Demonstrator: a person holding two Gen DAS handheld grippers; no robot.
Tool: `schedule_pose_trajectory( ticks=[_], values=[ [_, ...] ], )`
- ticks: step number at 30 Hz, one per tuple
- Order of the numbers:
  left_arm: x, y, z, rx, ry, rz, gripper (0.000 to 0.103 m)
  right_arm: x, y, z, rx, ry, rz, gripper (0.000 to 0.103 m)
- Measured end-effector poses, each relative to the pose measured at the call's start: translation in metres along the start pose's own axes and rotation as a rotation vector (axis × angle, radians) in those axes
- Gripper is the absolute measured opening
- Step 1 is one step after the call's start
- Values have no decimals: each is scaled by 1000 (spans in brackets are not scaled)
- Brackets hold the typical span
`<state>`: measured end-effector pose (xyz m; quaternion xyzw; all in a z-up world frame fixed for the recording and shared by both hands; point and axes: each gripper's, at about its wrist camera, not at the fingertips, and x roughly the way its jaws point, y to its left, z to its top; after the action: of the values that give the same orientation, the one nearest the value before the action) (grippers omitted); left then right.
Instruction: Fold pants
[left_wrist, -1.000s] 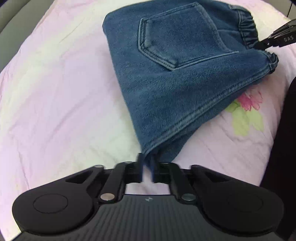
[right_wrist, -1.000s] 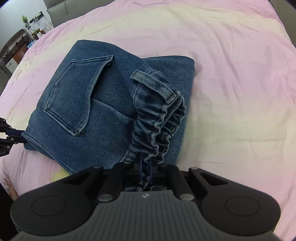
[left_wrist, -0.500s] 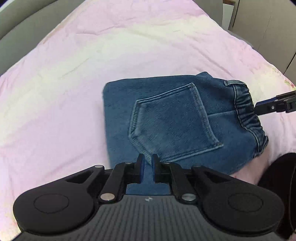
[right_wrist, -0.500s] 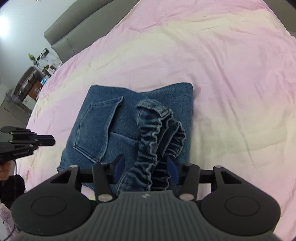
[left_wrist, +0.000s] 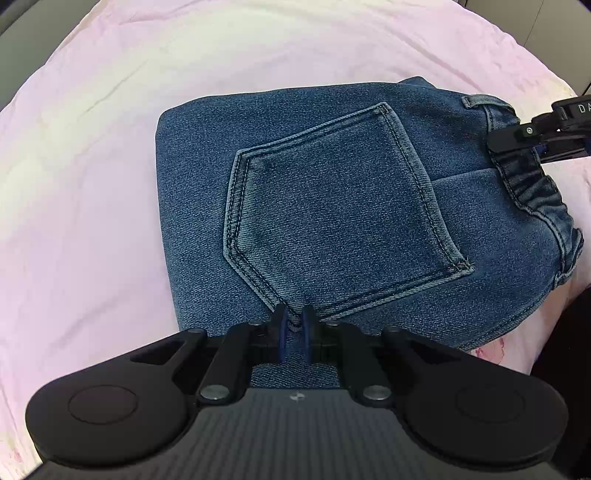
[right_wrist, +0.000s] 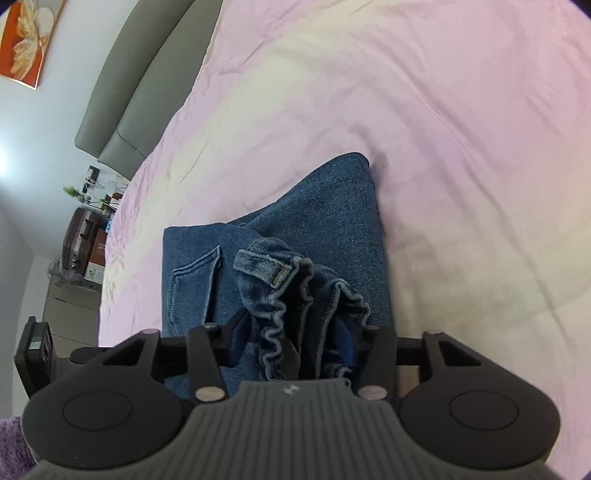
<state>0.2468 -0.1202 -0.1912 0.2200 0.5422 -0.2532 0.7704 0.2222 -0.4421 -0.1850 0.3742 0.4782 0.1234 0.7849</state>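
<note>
Nearest to the left wrist camera, the left gripper (left_wrist: 294, 325) is clenched tight, its blue pads pinching the near edge of the folded denim pants (left_wrist: 332, 206), just under the tip of the back pocket (left_wrist: 332, 218). The pants lie flat as a compact folded square on the pink bedsheet (left_wrist: 81, 184), pocket side up, with the gathered elastic waistband (left_wrist: 535, 195) on the far right of that view. A belt loop (left_wrist: 480, 100) shows at the waistband's upper end. There the right gripper (left_wrist: 517, 142) reaches in from the right edge, at the waistband.

From the right wrist camera, the right gripper's (right_wrist: 291, 336) jaws stand apart and have just been closing somewhat; the ruffled waistband (right_wrist: 295, 314) lies between the blue pads (right_wrist: 236, 338), but I cannot tell whether they press on it. Beyond, the folded denim runs away toward the middle of the bed. Farther off are a grey headboard (right_wrist: 147, 81), a cluttered side table with a small plant (right_wrist: 81, 236), and an orange picture (right_wrist: 29, 37) on the wall.
</note>
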Motion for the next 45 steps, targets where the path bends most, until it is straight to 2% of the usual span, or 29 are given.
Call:
schedule_pose_trajectory(
  ticks=[2,4,6,9,11,15,18,20,22,25,29,32,34,38,41,45],
  values=[
    [-2,2,-1,-13,-4,-6,10,-2,16,1,-82,-7,-31,21],
    [-5,4,-2,-31,-16,-12,10,-12,37,4,-171,-26,-27,16],
    [-9,10,-3,-52,-42,-18,10,-24,62,11,-254,-61,6,15],
    [-13,13,-2,-87,-63,-7,10,-26,90,26,-345,-98,-35,15],
    [-13,13,-3,-101,-69,-8,10,-20,89,37,-336,-102,-79,15],
    [-7,9,-8,-99,-80,-33,10,2,53,46,-243,-60,-178,14],
    [3,11,-12,-108,-83,-47,9,13,30,40,-205,-67,-197,14],
    [-3,9,-13,-90,-81,-34,9,16,30,40,-190,-70,-206,15],
    [-12,8,-14,-73,-94,-26,9,13,43,40,-230,-63,-228,18],
    [-33,8,-26,-55,-153,-34,11,0,69,31,-345,-63,-276,29],
    [-57,10,-43,-49,-181,-47,16,-24,101,0,-577,-94,-330,29],
    [-63,13,-53,-39,-160,-49,16,-28,118,-33,-714,-61,-306,28],
    [-61,11,-61,-40,-154,-36,16,-24,122,-56,-798,-45,-335,28],
    [-50,15,-71,-89,-149,-52,17,-8,104,-79,-851,-24,-431,28],
    [-42,16,-79,-80,-105,-42,16,-1,89,-82,-783,-9,-433,28],
    [-35,29,-89,-163,-93,-83,13,12,81,-81,-784,-4,-456,28]
  ],
)
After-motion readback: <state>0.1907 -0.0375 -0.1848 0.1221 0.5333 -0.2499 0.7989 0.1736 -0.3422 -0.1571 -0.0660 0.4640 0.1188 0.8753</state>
